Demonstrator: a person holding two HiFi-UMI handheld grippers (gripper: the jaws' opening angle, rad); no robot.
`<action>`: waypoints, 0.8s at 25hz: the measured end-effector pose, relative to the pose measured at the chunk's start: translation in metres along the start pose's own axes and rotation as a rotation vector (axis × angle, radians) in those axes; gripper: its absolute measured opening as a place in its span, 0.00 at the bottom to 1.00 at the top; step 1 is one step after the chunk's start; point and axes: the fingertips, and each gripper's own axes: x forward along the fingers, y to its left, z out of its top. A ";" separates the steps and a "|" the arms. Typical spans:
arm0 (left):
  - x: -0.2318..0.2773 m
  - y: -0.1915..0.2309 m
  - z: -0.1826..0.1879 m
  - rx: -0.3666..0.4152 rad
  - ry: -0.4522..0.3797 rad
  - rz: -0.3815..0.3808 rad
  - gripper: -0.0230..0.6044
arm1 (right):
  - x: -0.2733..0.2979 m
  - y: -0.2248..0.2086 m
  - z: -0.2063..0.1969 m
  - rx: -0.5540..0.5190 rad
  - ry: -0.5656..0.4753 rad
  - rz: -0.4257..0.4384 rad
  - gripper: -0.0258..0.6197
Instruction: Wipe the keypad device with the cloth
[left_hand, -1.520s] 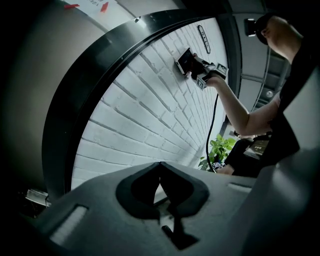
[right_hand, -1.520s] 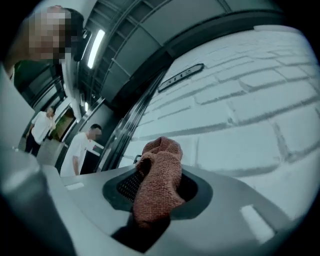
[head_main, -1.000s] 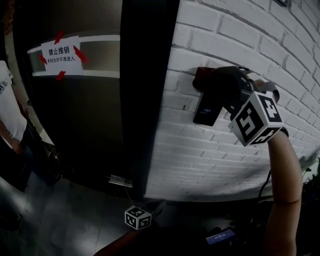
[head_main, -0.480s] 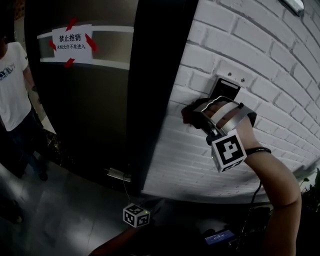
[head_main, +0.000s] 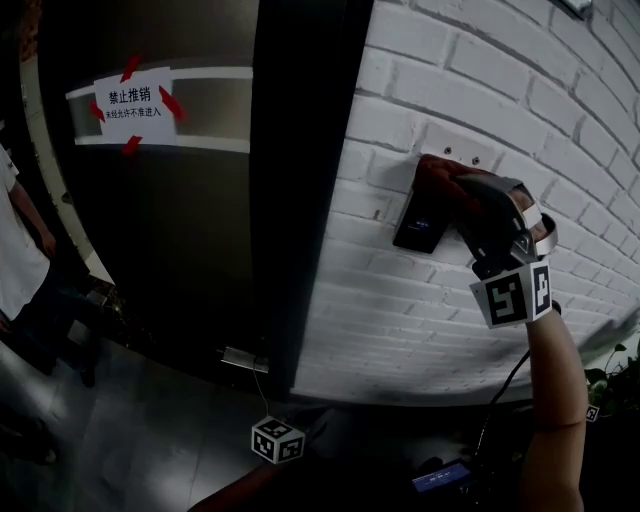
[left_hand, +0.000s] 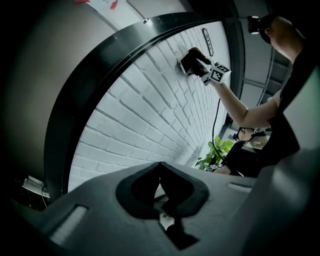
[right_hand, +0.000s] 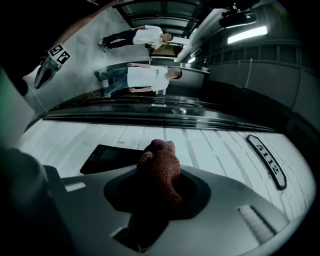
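Observation:
The keypad device (head_main: 418, 224) is a black panel fixed to the white brick wall (head_main: 370, 310). My right gripper (head_main: 434, 186) presses a reddish-brown cloth (head_main: 436, 172) against the device's upper right edge. In the right gripper view the cloth (right_hand: 161, 169) bulges out between the shut jaws, and the device (right_hand: 106, 158) lies just left of it. The left gripper view shows the device (left_hand: 186, 62) far up the wall under the right gripper (left_hand: 199, 61). My left gripper (left_hand: 161, 172) hangs low, shut and empty, and its marker cube (head_main: 276, 440) shows at the bottom of the head view.
A dark door (head_main: 190, 250) with a taped paper notice (head_main: 132, 100) stands left of the wall. A person (head_main: 22, 262) stands at the far left. A cable (head_main: 498, 402) hangs from my right arm. A potted plant (left_hand: 216, 150) grows by the wall. A number plate (right_hand: 266, 156) is mounted beside the device.
My right gripper, with the cloth, went from the device's top down below it and has come back up to its upper right edge. The left gripper stayed low.

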 end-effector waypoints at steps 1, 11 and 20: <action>-0.002 0.001 0.000 -0.002 -0.002 0.002 0.04 | -0.003 0.000 -0.004 0.019 0.001 -0.023 0.20; -0.008 0.003 -0.004 -0.001 0.004 0.001 0.04 | 0.024 0.028 0.030 -0.202 -0.015 -0.113 0.17; -0.022 0.010 -0.011 -0.021 0.014 0.026 0.04 | -0.005 0.029 0.000 -0.058 0.015 -0.189 0.17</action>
